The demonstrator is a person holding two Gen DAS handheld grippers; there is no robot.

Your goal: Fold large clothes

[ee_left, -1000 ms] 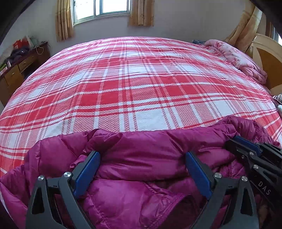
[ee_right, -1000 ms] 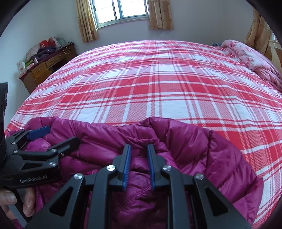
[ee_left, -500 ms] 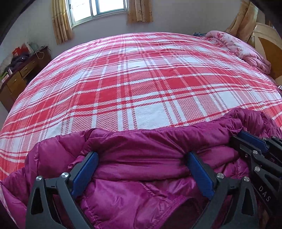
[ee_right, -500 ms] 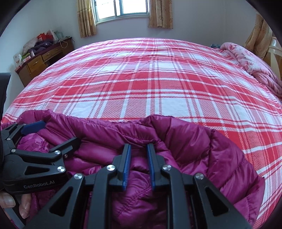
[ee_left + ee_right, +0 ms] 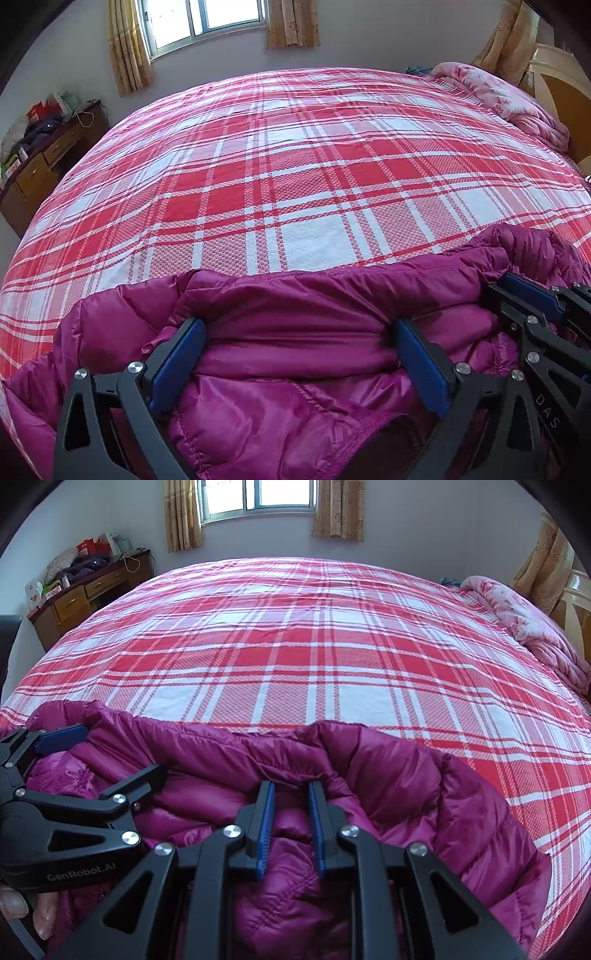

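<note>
The puffer jacket (image 5: 295, 332) lies bunched at the near edge of the plaid bedspread (image 5: 295, 177). The left gripper (image 5: 299, 350) is spread wide over it; the right gripper (image 5: 291, 812) pinches a quilted fold. Likely light, soft, slippery: grasp at stitched seams or the hem.
</note>
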